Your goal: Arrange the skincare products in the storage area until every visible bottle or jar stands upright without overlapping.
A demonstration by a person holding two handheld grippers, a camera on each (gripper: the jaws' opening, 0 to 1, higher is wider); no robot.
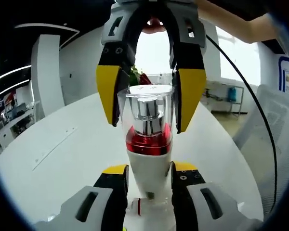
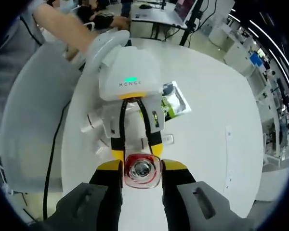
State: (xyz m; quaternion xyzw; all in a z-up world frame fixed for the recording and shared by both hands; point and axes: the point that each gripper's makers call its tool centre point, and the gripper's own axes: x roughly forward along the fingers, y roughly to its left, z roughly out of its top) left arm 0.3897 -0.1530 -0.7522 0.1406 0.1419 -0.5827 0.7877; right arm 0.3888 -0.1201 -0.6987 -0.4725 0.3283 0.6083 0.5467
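While raised off table, 2 grippers clasping 1 bottle.

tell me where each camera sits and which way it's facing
Left gripper view: rides the left gripper, looks along the white table; its jaws hold the pump bottle, the right gripper closes on the clear cap.
Right gripper view: rides the right gripper, looks down at the bottle's cap; a person's arm shows.
Shared: bottle, both grippers, table.
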